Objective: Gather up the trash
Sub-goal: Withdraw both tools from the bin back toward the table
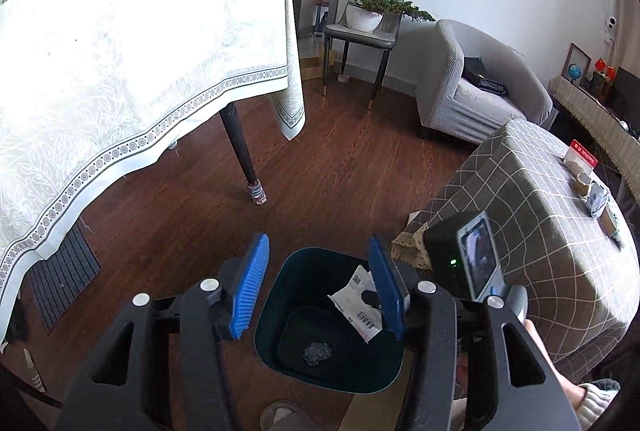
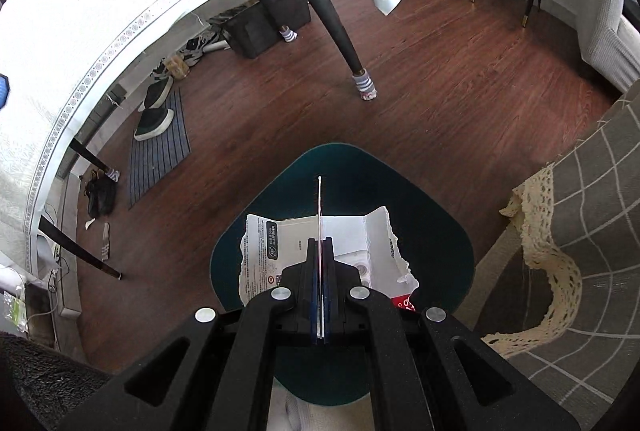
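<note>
Edgewise, torn packaging (image 2: 320,207) points forward over bin (image 2: 432,231).

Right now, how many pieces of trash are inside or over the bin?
2: a grey crumpled wad on the bottom of the dark teal bin, and torn white packaging clamped by the right gripper above it. More may be hidden.

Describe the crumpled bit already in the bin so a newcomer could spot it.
Find the dark teal bin on the wood floor beside the checked tablecloth. On its bottom lies a small grey crumpled wad. Unlike the flat white printed wrapper above it, it is balled up and unprinted.
</note>
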Demonstrator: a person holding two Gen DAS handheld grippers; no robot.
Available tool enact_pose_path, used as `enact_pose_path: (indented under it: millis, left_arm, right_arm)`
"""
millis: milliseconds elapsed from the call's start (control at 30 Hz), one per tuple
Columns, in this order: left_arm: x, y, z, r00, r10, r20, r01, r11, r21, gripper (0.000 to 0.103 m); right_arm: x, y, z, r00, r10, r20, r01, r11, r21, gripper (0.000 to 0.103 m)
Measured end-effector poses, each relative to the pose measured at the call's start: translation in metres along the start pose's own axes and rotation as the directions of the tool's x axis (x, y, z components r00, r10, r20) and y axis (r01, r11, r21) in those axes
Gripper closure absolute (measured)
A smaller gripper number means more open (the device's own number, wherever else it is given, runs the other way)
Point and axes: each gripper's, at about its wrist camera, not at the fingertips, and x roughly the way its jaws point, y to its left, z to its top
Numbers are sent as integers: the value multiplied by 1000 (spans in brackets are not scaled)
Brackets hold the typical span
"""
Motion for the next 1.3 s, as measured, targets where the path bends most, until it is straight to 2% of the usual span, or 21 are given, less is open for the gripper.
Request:
enact_pose_path:
  millis: [133, 433, 533, 567, 633, 667, 700, 1000, 1300]
  left_arm:
    - [-12, -4, 4, 999, -8, 36, 9, 1000, -3, 50]
    - [-26, -8, 9, 996, -15, 88, 13, 1000, 14, 60]
    - [-30, -10, 10, 995, -19, 101, 17, 1000, 16, 60]
    - [-31, -11, 10, 994, -19, 106, 17, 1000, 20, 60]
    - [-33, -14, 10, 993, -22, 116, 19, 999, 29, 60]
    - [-34, -16, 10, 992, -24, 121, 20, 999, 33, 60]
    - [-36, -16, 11, 992, -27, 125, 22, 999, 37, 60]
    - [-46, -26, 14, 986, -35, 161, 25, 998, 61, 60]
    - [-57, -32, 21, 980, -29, 199, 18, 998, 58, 60]
  right_arm:
    - [17, 4, -4, 999, -13, -34, 12, 1000, -3, 101]
    - [44, 7, -17, 992, -71, -102, 67, 997, -39, 100]
    - [48, 4, -22, 992, -61, -107, 58, 998, -33, 99]
    - [49, 3, -24, 993, -56, -108, 53, 998, -31, 94]
    - [49, 1, -26, 993, -58, -107, 54, 998, -41, 67]
    - [47, 2, -27, 993, -59, -102, 54, 997, -49, 48]
    - [46, 2, -28, 994, -61, -95, 56, 997, -58, 46]
    - [29, 7, -26, 997, -61, -54, 56, 994, -90, 46]
    - [-26, 14, -16, 994, -46, 97, 58, 992, -115, 46]
